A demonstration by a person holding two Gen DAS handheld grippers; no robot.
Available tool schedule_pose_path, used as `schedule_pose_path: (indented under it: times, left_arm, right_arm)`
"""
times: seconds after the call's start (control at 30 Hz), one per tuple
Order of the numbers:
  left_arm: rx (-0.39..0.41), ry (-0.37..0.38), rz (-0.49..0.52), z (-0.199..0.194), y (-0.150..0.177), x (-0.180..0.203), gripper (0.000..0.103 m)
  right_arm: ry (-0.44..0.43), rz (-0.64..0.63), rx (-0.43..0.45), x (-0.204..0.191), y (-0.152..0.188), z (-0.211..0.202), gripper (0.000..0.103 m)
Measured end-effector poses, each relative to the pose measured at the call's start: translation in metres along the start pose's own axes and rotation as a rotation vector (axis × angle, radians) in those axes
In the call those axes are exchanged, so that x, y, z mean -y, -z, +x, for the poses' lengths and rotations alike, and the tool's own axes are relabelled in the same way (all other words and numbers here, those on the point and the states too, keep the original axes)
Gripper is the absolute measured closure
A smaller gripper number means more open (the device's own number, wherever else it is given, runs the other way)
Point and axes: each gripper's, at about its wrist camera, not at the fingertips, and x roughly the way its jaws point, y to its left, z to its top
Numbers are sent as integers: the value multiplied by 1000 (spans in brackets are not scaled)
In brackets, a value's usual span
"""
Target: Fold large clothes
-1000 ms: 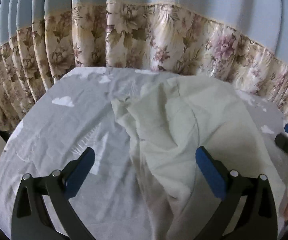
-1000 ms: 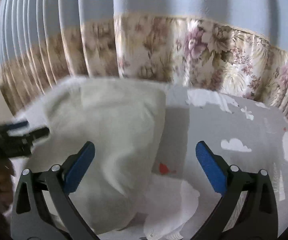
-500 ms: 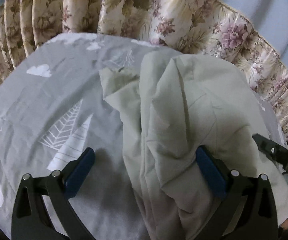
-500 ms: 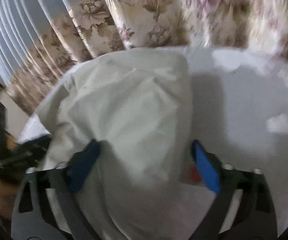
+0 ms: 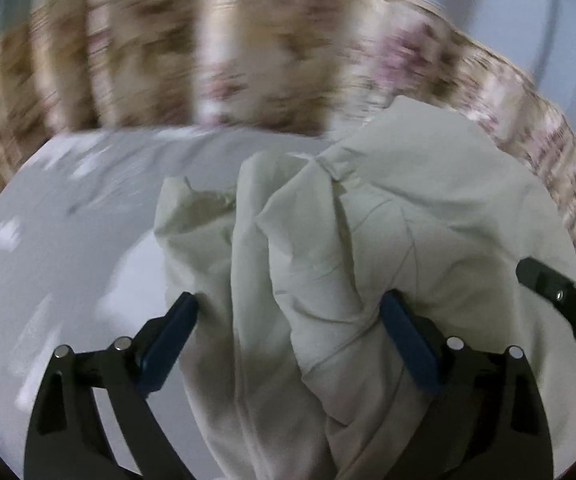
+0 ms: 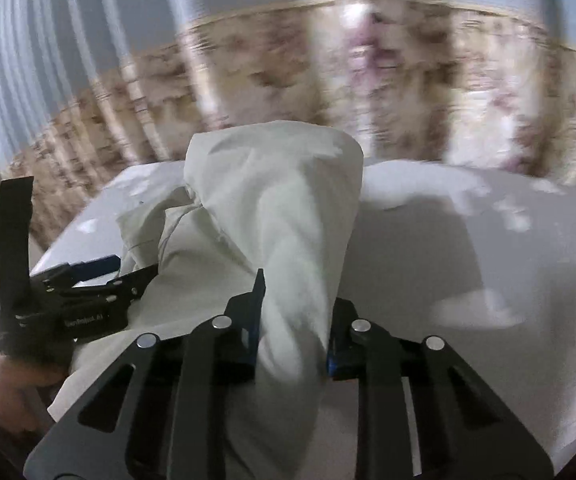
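Up front in the left wrist view, a grey bed sheet (image 5: pixel 68 248) with blurred white prints lies before a smeared floral curtain (image 5: pixel 148 60); one pale green garment (image 5: pixel 328 240) is bunched on it between the left gripper (image 5: pixel 288 316), whose wide-spread fingers are closing, fabric between them; the right gripper (image 5: pixel 560 296) is cut off at the edge. From the right wrist view, its two fingers (image 6: pixel 254 312) are closing, pinching a garment fold; a hand (image 6: pixel 12 376) holds the left gripper.

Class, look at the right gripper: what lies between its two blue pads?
A bunched fold of the pale green garment lies between the closing right gripper's pads, shown in the right wrist view.
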Motion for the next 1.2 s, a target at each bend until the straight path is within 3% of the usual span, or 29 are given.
schedule_pose_path:
  times: [0.1, 0.2, 0.27, 0.3, 0.37, 0.57, 0.7, 0.87, 0.97, 1.03, 1.2]
  left_arm:
    - [7, -9, 102, 25, -17, 50, 7]
    - [23, -38, 131, 37, -25, 72, 1]
    - [45, -68, 121, 38, -23, 73, 1]
    - [45, -81, 123, 39, -20, 73, 1]
    - [37, -103, 126, 39, -13, 69, 1]
    - [25, -191, 103, 12, 6, 49, 1]
    - [85, -219, 82, -35, 27, 35, 2]
    - [152, -293, 113, -82, 39, 26, 2]
    - [182, -246, 105, -101, 45, 17, 2]
    - [187, -255, 106, -107, 51, 12, 2]
    - [231, -344, 108, -114, 65, 1, 2]
  right_arm:
    - [113, -54, -7, 51, -16, 2, 78]
    - [177, -110, -35, 77, -18, 12, 68]
    - [236, -130, -14, 81, -14, 11, 52]
    - [217, -117, -20, 81, -12, 9, 50]
    - [213, -86, -13, 81, -6, 1, 33]
    - [255, -59, -39, 66, 10, -20, 9]
    - [293, 2, -31, 57, 20, -43, 3]
    - [258, 58, 37, 29, 25, -83, 3]
    - [185, 115, 97, 5, 34, -108, 3]
    - [119, 137, 135, -15, 42, -122, 3]
    - [114, -37, 98, -83, 57, -118, 3]
